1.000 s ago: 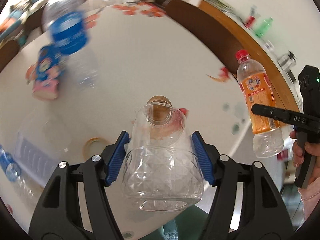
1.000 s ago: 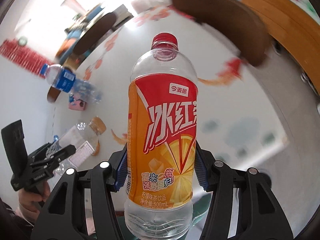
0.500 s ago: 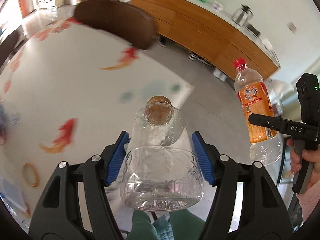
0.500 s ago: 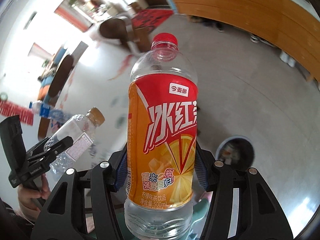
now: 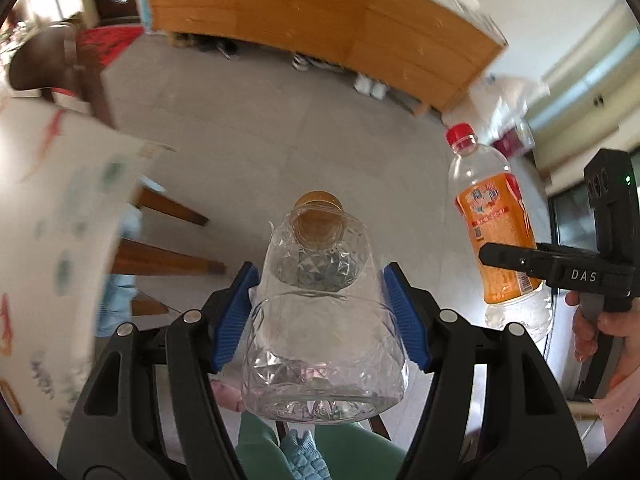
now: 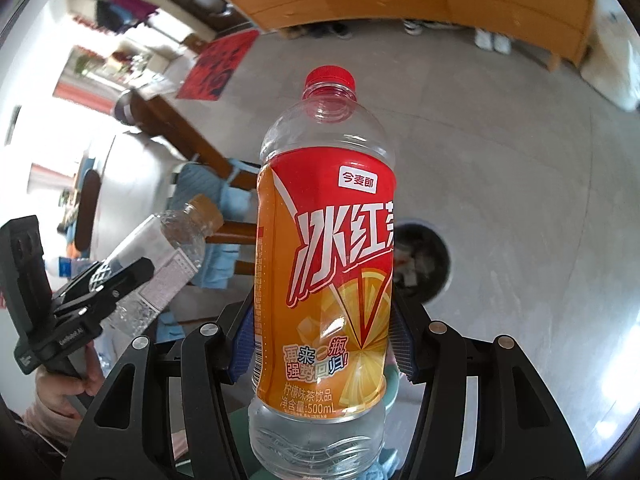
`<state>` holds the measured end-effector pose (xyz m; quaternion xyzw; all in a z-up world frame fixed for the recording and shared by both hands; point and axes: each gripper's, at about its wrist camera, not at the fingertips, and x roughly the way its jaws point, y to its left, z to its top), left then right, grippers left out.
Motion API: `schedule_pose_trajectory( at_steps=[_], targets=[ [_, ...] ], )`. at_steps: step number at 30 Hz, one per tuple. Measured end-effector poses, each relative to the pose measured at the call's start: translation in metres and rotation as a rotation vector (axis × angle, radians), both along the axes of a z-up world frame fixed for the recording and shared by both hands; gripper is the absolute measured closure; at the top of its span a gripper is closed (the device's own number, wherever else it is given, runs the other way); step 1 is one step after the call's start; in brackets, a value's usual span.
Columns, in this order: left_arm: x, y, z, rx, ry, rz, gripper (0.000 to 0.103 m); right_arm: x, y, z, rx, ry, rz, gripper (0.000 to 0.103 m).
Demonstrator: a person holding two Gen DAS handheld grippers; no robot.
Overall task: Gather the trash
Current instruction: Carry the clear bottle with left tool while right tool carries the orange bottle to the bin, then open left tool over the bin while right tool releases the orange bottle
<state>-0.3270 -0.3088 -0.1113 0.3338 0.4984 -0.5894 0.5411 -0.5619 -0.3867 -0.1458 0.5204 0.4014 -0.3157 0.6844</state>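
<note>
My left gripper [image 5: 320, 312] is shut on a clear faceted bottle [image 5: 324, 344] with a brown cap, held neck-forward over the grey floor. My right gripper [image 6: 322, 340] is shut on an empty tea bottle [image 6: 324, 260] with an orange-red label and a red cap. In the left wrist view the tea bottle [image 5: 496, 232] hangs at the right in the right gripper [image 5: 520, 260]. In the right wrist view the clear bottle [image 6: 160, 268] shows at the left in the left gripper [image 6: 104, 284]. A dark round trash bin [image 6: 424, 260] stands on the floor just behind the tea bottle.
The white fish-print table [image 5: 52, 216] edge is at the left, with wooden chair legs [image 5: 168, 260] and blue cushions [image 6: 212, 200] beneath. A long wooden cabinet [image 5: 320, 20] runs along the far wall with shoes beside it. A red mat [image 6: 220, 64] lies on the floor.
Both grippers have swung away from the table top and now hang over the floor, each still holding its bottle. The trash bin has come into the right wrist view.
</note>
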Motion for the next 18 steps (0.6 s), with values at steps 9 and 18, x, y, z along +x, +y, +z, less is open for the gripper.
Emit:
schedule_pose_trajectory(
  at_steps=[9,18],
  targets=[
    [-0.056,-0.017,-0.072,0.104,-0.059,-0.134,0.041,-0.034,0.002,-0.083,0.131,0.011,-0.081,0.047],
    [-0.064,-0.028,-0.167,0.211,-0.071,-0.138,0.041,-0.026,0.010,-0.205,0.299,0.041,-0.122,0.047]
  ],
)
